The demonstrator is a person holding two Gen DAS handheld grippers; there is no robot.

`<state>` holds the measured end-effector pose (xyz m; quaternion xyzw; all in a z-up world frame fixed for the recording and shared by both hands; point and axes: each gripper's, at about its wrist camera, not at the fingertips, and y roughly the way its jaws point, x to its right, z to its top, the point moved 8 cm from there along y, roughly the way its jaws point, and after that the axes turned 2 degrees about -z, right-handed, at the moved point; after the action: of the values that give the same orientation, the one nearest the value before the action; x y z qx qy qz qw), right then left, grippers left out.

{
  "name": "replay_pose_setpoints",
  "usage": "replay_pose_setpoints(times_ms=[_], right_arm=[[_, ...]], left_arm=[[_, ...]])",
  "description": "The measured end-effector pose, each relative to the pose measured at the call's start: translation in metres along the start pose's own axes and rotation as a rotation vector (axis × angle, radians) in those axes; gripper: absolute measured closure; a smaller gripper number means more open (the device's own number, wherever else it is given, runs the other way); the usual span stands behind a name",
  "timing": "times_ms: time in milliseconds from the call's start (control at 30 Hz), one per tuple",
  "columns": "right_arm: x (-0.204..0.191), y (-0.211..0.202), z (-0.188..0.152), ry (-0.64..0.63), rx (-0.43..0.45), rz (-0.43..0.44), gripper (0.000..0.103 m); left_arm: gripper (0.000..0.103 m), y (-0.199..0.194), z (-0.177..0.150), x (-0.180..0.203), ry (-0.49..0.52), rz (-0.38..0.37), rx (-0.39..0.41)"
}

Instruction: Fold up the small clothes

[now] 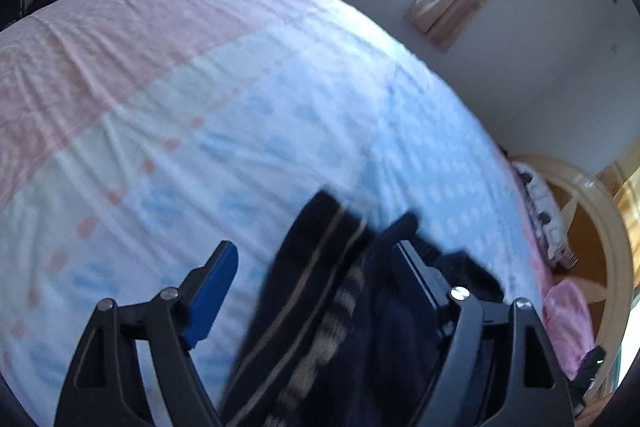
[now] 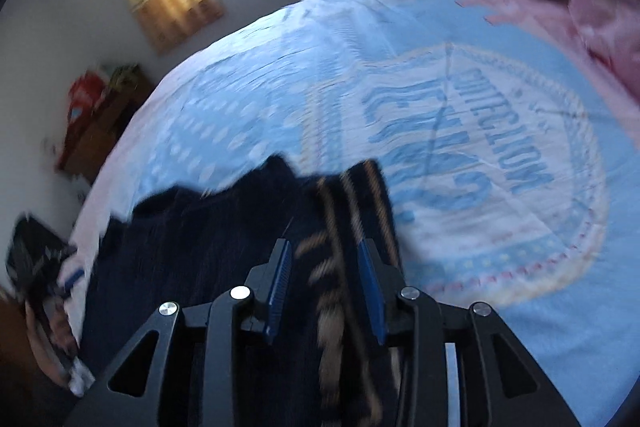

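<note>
A dark navy garment with tan stripes (image 2: 224, 227) lies on the bed's blue-and-pink sheet (image 2: 500, 247). Its striped edge runs between the fingers of both grippers. The left gripper (image 1: 316, 267) has its jaws spread wide, not pressing the cloth. The right gripper (image 2: 324, 259) has jaws partly apart, the pads (image 2: 280, 279) are just beside the stripes.

Both grippers, left (image 1: 316, 275) and right (image 2: 326, 267), had black angular frames, silver screws and blue ribbed finger pads (image 2: 280, 279).
</note>
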<state>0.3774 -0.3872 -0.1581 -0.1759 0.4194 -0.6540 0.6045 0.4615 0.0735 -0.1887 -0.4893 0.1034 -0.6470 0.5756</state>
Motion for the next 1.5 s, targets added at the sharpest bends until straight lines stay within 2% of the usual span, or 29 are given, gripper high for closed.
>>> replay_pose_setpoints(times_ms=[200, 333, 433, 600, 633, 700, 767, 867, 1000, 1100, 1167, 1267, 1367, 1433, 1467, 1500], right_arm=[[-0.006, -0.039, -0.057, -0.064, -0.017, 0.023, 0.067], [0.007, -0.051, -0.090, -0.072, -0.049, 0.003, 0.067], [0.010, -0.060, -0.105, -0.061, -0.048, 0.016, 0.067], [0.008, -0.054, -0.119, -0.071, -0.074, 0.017, 0.067], [0.009, -0.051, -0.120, -0.072, -0.083, 0.012, 0.068], [0.009, -0.050, -0.126, -0.076, -0.094, 0.005, 0.090], [0.007, -0.058, -0.131, -0.081, -0.082, 0.011, 0.092], [0.006, -0.070, -0.138, -0.087, -0.073, 0.047, 0.092], [0.017, -0.063, -0.148, -0.083, -0.091, 0.036, 0.092], [0.017, -0.060, -0.145, -0.056, -0.074, 0.052, 0.092], [0.018, -0.058, -0.142, -0.035, -0.066, 0.055, 0.091], [0.020, -0.055, -0.143, 0.007, -0.058, 0.080, 0.089], [0.020, -0.055, -0.143, 0.012, -0.050, 0.095, 0.086], [0.017, -0.055, -0.143, 0.011, -0.046, 0.111, 0.077], [0.013, -0.056, -0.142, 0.009, -0.042, 0.129, 0.066], [0.010, -0.056, -0.142, 0.007, -0.040, 0.142, 0.061]], left_arm=[[0.021, -0.021, -0.053, 0.011, 0.162, 0.019, -0.022], [0.028, -0.034, -0.081, 0.007, 0.231, 0.037, -0.044], [0.033, -0.046, -0.097, 0.008, 0.260, 0.020, -0.048], [0.037, -0.048, -0.107, 0.017, 0.374, 0.036, -0.022], [0.040, -0.045, -0.110, 0.017, 0.385, 0.049, -0.026], [0.046, -0.043, -0.113, 0.014, 0.393, 0.065, -0.025], [0.060, -0.045, -0.118, 0.014, 0.415, 0.063, -0.028], [0.071, -0.047, -0.125, 0.009, 0.435, 0.060, -0.034], [0.071, -0.057, -0.123, 0.008, 0.407, 0.025, -0.003], [0.060, -0.061, -0.117, 0.011, 0.384, 0.007, 0.015], [0.056, -0.060, -0.118, 0.013, 0.401, 0.012, 0.020], [0.056, -0.049, -0.121, 0.009, 0.425, 0.062, -0.002], [0.059, -0.044, -0.122, 0.003, 0.406, 0.056, -0.016], [0.059, -0.045, -0.122, 0.004, 0.417, 0.060, -0.012], [0.059, -0.045, -0.123, 0.004, 0.422, 0.062, -0.013], [0.059, -0.046, -0.123, 0.003, 0.424, 0.062, -0.013]])
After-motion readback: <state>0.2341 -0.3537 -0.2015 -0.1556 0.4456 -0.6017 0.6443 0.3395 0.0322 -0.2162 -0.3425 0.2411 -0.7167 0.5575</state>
